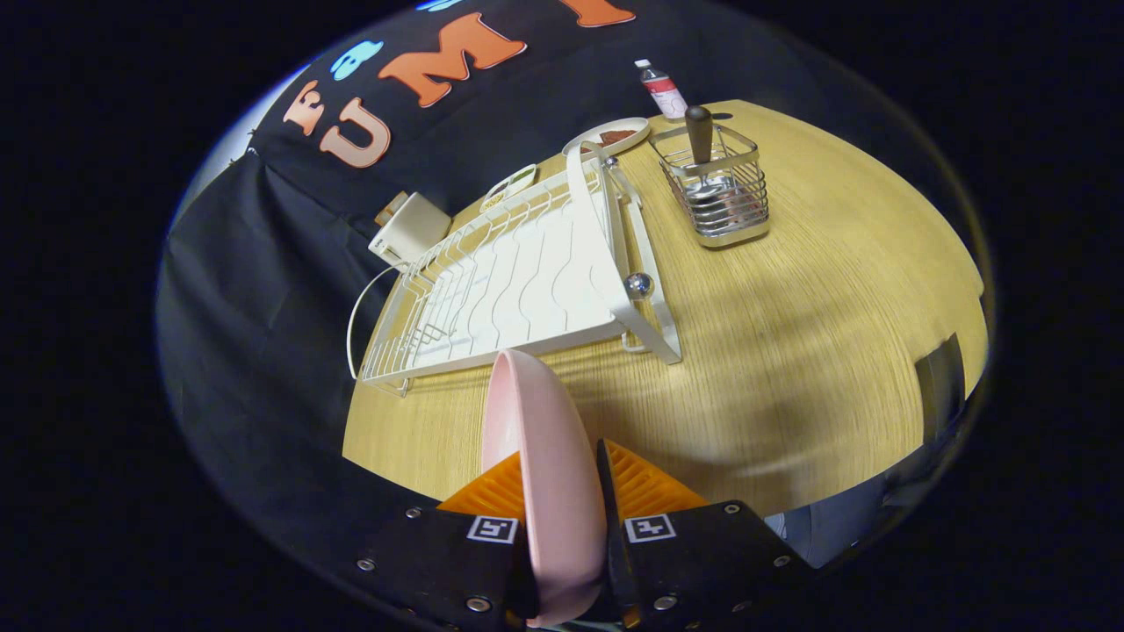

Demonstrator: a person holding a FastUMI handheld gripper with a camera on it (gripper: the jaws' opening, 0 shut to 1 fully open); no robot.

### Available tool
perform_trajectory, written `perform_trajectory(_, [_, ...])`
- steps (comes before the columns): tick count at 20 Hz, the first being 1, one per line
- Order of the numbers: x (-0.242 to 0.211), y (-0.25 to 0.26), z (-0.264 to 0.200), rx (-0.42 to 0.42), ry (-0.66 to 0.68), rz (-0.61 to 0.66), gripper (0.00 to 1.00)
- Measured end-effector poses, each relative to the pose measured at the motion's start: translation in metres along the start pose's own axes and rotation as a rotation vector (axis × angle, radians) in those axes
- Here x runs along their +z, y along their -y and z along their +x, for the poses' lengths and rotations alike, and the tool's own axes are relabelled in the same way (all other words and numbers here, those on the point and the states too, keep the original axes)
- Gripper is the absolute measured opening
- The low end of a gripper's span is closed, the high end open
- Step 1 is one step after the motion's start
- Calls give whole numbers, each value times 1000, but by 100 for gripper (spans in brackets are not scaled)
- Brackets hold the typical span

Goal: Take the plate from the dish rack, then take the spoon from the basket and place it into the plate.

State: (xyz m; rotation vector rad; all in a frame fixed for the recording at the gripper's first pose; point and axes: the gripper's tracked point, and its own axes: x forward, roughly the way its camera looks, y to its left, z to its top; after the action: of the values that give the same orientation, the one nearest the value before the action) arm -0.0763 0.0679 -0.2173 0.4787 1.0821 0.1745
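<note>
The gripper holds the pink plate tight on its edge between both fingers, on the near side of the empty dish rack, so lay it down flat and slowly on the table.

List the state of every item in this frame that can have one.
gripper: jaws shut on the plate.
pink plate: held on edge, off the table.
dish rack: empty.
spoon: upright in the basket.
wire basket: upright on the table.
</note>
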Motion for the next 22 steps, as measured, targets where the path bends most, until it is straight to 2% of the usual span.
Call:
perform_trajectory(3, [-5, 10, 6, -1, -15, 18, 31])
perform_trajectory(6, [-9, 20, 10, -13, -20, 19, 40])
perform_trajectory(8, [-5, 22, 13, -5, -9, 39, 41])
perform_trajectory(11, [4, 26, 22, -24, 20, 22, 43])
perform_trajectory(17, [6, 23, 38, -23, 29, -25, 54])
perform_trajectory(18, [8, 24, 38, -36, 39, -35, 57])
perform_trajectory(22, [25, 47, 37, -156, 103, -120, 58])
